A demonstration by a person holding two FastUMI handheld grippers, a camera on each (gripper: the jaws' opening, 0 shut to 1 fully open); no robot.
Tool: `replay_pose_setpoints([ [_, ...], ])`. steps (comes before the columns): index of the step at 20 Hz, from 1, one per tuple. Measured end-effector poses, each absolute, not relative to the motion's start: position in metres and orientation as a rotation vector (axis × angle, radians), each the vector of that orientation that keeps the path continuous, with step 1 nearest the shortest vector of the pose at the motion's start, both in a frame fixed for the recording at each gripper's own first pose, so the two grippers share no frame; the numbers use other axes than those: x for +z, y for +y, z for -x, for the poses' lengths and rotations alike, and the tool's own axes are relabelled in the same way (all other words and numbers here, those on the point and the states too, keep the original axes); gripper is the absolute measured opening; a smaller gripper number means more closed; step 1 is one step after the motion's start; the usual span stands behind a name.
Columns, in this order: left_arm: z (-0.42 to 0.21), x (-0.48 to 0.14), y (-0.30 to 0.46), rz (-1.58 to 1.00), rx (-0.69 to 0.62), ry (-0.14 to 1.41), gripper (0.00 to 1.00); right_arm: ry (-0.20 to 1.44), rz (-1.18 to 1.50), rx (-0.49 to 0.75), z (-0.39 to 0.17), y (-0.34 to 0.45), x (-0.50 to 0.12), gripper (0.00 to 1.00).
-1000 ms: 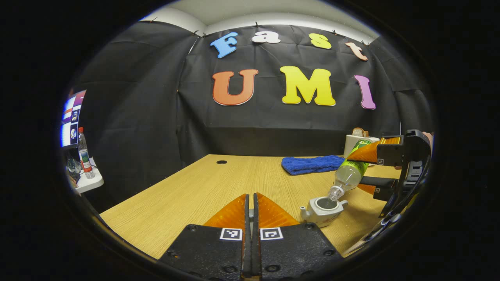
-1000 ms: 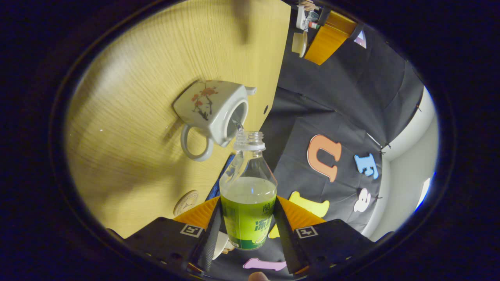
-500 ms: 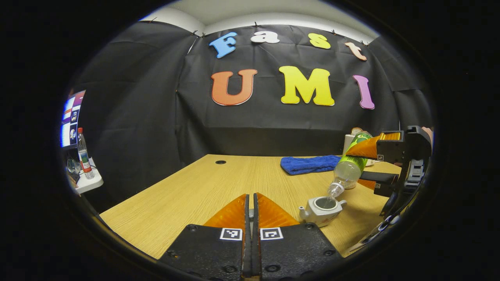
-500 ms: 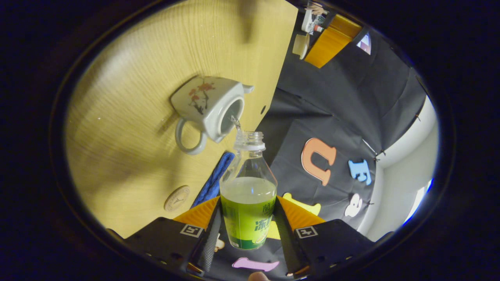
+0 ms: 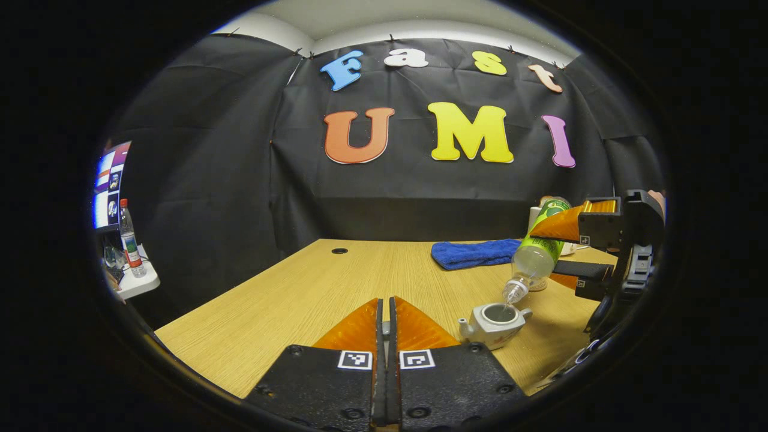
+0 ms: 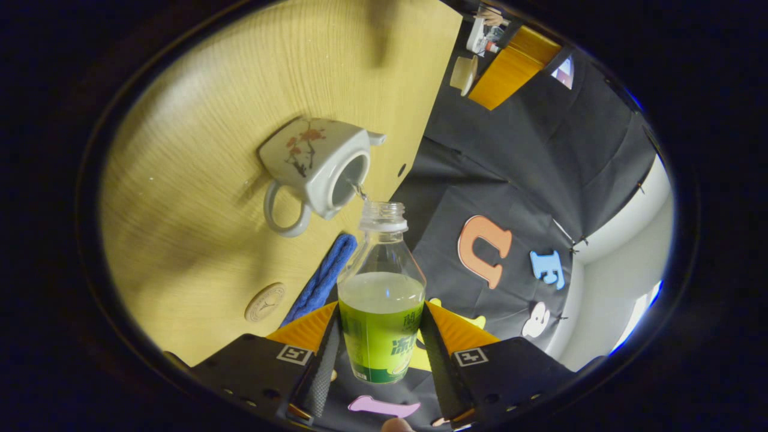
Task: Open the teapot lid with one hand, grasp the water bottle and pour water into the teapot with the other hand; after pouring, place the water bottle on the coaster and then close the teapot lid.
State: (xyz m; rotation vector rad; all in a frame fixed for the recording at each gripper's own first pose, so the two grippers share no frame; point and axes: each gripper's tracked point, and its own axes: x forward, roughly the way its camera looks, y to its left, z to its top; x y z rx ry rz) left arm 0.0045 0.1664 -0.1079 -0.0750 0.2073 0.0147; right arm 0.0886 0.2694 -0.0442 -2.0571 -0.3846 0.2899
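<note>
While the water bottle [image 6: 380,312] tips neck-down at lower centre of the right gripper view, a thin stream runs from its mouth into the open teapot [image 6: 316,170], which stands on the table [image 6: 198,198] left of centre. The right gripper [image 6: 378,354] has both fingers pressed on the bottle's green label. What the left gripper [image 5: 385,327] carries is hard to make out: its fingers at bottom centre of the left gripper view are drawn almost together, with a small pale thing just peeking between them, possibly the lid. The bottle's base is cut off behind the fingers. In the left gripper view the teapot [image 5: 495,323] sits lower right, the bottle [image 5: 536,255] slanted above it, the right gripper [image 5: 567,252] cropped at the right edge. A round coaster [image 6: 264,302] lies lower left in the right gripper view, just beside a blue towel [image 6: 321,279]. Black cloth walls the booth; a screen [image 5: 108,183] and a small bottle [image 5: 128,237] stand at far left.
</note>
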Motion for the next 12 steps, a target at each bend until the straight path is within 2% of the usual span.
replay_pose_setpoints([
  [8,-0.003,-0.109,0.179,0.075,0.044,0.204,0.02,-0.292,1.904,0.378,-0.086,0.264,-0.056,0.73],
  [10,-0.003,-0.108,0.181,0.077,0.053,0.203,0.03,-0.252,1.817,0.414,-0.084,0.263,-0.060,0.71],
  [11,-0.003,-0.108,0.181,0.088,0.051,0.201,0.02,-0.208,1.753,0.439,-0.084,0.262,-0.066,0.74],
  [12,-0.004,-0.107,0.179,0.101,0.046,0.197,0.02,-0.166,1.676,0.462,-0.083,0.262,-0.070,0.70],
])
